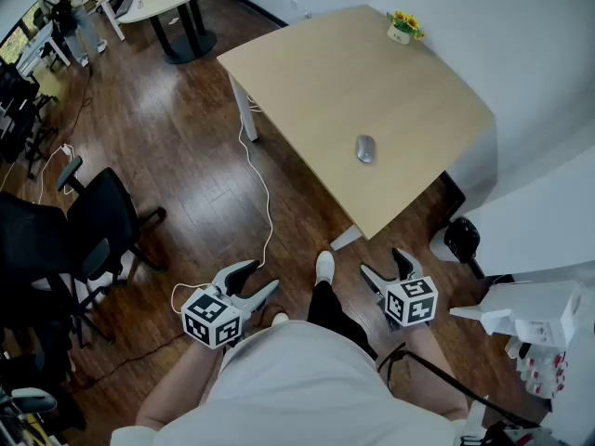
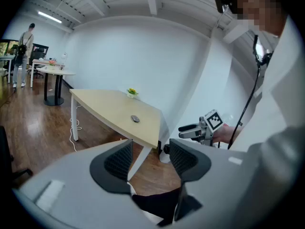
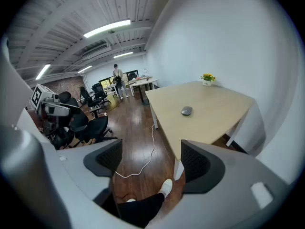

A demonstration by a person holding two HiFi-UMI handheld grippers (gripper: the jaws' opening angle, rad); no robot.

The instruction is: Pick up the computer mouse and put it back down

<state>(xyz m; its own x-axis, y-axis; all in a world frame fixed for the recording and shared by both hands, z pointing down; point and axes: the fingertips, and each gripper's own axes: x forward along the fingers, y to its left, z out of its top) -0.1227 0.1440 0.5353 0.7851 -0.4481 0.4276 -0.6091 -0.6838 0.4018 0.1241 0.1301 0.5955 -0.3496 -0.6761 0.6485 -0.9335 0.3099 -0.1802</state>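
In the head view, the mouse (image 1: 365, 149) lay on the table (image 1: 316, 63), well ahead of us and nearer our right gripper (image 1: 381, 260) than our left gripper (image 1: 262, 275). In the left gripper view, the jaws stood slightly apart and empty. In the right gripper view, the jaws gaped wider, also empty, with the mouse far beyond them.

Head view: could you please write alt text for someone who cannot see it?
A grey mouse lies on a pale wooden table. Nearer, a standing person holds the left gripper and right gripper, both empty, short of the table's edge. Yellow flowers sit at the far corner.
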